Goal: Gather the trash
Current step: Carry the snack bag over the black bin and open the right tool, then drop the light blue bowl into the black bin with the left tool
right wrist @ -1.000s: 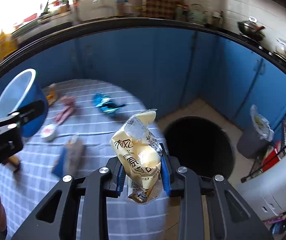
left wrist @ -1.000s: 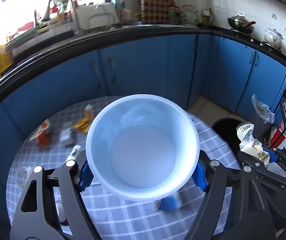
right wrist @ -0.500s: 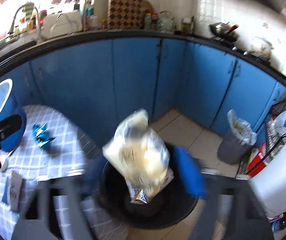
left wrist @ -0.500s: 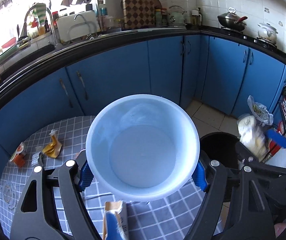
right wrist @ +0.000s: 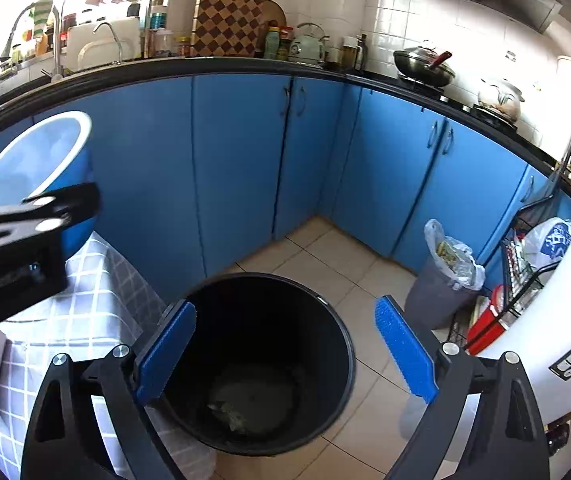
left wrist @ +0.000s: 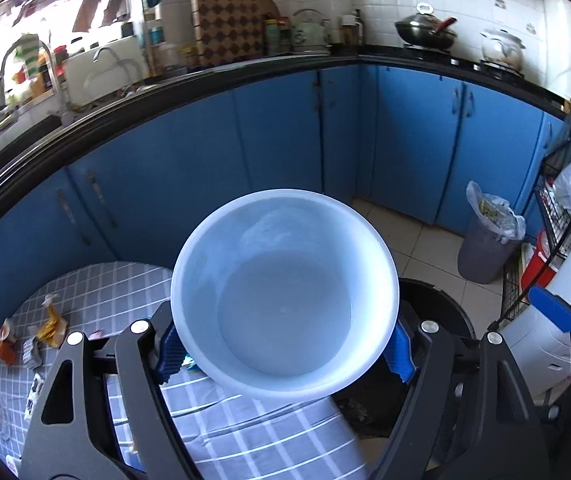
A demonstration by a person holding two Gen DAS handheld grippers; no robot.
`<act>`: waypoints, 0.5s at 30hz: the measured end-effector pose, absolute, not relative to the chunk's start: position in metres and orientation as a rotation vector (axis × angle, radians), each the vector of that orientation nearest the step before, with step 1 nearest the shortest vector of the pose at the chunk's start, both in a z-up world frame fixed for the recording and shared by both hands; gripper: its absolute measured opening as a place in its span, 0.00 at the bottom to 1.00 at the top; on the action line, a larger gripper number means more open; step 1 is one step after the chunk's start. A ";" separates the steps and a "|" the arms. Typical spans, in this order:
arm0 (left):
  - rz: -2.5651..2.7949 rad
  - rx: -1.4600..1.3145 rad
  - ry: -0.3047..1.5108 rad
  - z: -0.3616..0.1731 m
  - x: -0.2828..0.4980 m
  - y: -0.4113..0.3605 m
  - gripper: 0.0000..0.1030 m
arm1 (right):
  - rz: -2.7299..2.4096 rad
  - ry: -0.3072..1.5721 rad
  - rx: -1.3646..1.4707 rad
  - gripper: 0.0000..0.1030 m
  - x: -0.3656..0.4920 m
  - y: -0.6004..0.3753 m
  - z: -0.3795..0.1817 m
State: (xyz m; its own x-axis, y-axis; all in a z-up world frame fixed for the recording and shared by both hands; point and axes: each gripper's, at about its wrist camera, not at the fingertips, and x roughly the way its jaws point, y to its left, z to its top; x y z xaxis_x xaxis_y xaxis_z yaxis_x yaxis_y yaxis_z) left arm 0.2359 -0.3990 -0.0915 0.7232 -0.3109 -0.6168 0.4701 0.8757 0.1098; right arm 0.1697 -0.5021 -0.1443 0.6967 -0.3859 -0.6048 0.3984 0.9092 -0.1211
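My left gripper (left wrist: 283,344) is shut on an empty blue bowl with a pale inside (left wrist: 285,300), held above the edge of the checked table (left wrist: 97,292). The bowl also shows in the right wrist view (right wrist: 41,168). My right gripper (right wrist: 285,348) is open and empty, above the black trash bin (right wrist: 261,364) on the floor. A yellowish snack bag (right wrist: 241,412) lies at the bin's bottom. Wrappers (left wrist: 49,320) and an orange carton (left wrist: 3,348) lie on the table at the left.
Blue cabinets (right wrist: 245,152) run behind the table and bin. A small grey bin with a plastic liner (right wrist: 445,276) stands on the tiled floor to the right. A white appliance (right wrist: 545,344) and a wire rack stand at the far right.
My right gripper swung right from the table to over the black bin, opened, and the yellow snack bag dropped into the bin. My left gripper moved right with the bowl.
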 end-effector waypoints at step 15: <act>-0.386 0.325 0.563 -0.081 0.234 -0.400 0.97 | -0.421 0.697 0.056 0.86 0.163 -0.496 -0.150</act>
